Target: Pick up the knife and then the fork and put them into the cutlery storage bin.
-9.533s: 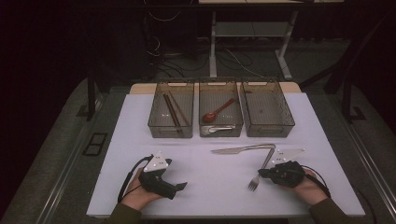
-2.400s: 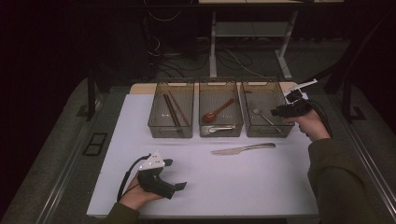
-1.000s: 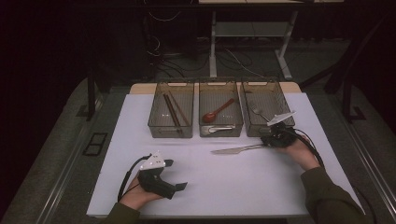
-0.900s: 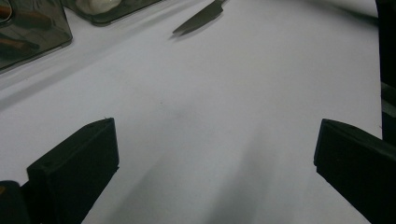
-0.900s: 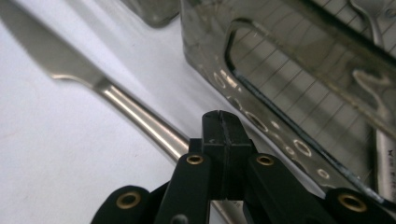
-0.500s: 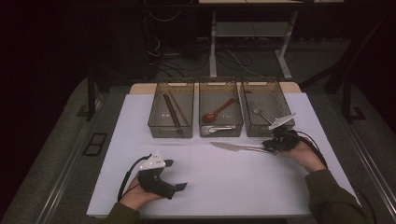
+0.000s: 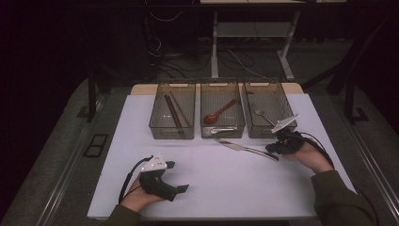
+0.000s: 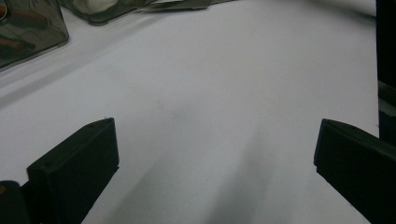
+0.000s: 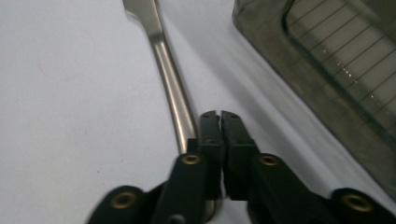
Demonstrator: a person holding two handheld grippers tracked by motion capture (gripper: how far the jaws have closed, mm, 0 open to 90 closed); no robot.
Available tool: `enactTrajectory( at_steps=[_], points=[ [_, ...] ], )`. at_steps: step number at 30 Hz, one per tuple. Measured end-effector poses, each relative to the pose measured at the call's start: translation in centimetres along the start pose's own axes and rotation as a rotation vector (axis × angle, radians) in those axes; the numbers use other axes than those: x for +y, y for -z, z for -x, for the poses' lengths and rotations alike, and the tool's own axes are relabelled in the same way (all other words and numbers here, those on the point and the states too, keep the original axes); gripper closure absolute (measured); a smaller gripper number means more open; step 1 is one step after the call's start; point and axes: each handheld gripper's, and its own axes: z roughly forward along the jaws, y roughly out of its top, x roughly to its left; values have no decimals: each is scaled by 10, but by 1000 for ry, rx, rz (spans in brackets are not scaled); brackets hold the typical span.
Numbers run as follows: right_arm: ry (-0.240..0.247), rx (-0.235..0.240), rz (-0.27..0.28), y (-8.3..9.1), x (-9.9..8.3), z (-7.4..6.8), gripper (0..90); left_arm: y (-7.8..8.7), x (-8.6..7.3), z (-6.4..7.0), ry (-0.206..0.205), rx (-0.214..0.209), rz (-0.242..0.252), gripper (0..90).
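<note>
At the lower left of the high view I see my left gripper (image 7: 181,189) resting on the white table (image 7: 211,188), its jaws spread wide over bare surface. At the right of centre, my right gripper (image 7: 272,148) has its jaws pressed together, and the handle of the table knife (image 7: 244,148) lies just beside them; I cannot tell whether they pinch it. Behind the knife stand three trays: chopsticks (image 7: 172,112), red spoon (image 7: 219,112), fork (image 7: 263,116).

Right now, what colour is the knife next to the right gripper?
Plain silver metal, the knife, unpatterned; the right gripper view shows it best.
</note>
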Motion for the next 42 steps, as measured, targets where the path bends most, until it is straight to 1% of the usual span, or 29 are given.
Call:
enactTrajectory(
  at_steps=[1,3,4,6,8,10,15,19,21,24,27,29,31,34,38,42],
  points=[
    [3,18,-11,2,4,0,788,0,0,0,1,0,0,0],
    [33,26,-30,5,14,-3,753,0,0,0,3,0,2,0],
    [49,34,-51,5,20,-4,737,0,0,0,4,1,2,0],
    [106,29,-102,4,32,-7,724,0,0,0,1,1,-1,0],
    [159,46,-143,2,44,-10,717,0,0,0,-3,0,-3,0],
    [192,64,-182,-3,54,-14,716,0,0,0,-1,0,0,0],
    [249,85,-280,-21,73,-22,710,0,0,0,-1,0,2,0],
    [279,74,-357,-33,82,-24,722,0,0,0,-2,-1,2,0],
    [292,77,-390,-39,85,-24,737,0,0,0,-4,-1,2,0],
    [307,83,-414,-46,88,-26,756,0,0,0,-4,-1,0,0],
    [334,66,-442,-49,91,-29,760,0,0,0,-3,-3,1,0],
    [341,55,-456,-50,92,-30,760,-1,0,0,-6,-5,-1,0],
    [337,48,-466,-51,93,-32,762,-1,0,1,-9,-6,-2,0],
    [343,48,-464,-51,93,-31,790,-1,1,1,-10,-5,-2,0],
    [386,41,-464,-50,93,-33,799,-1,0,0,-6,-4,0,0],
    [392,48,-436,-48,90,-33,800,-1,0,0,-4,-4,1,0]
  ],
)
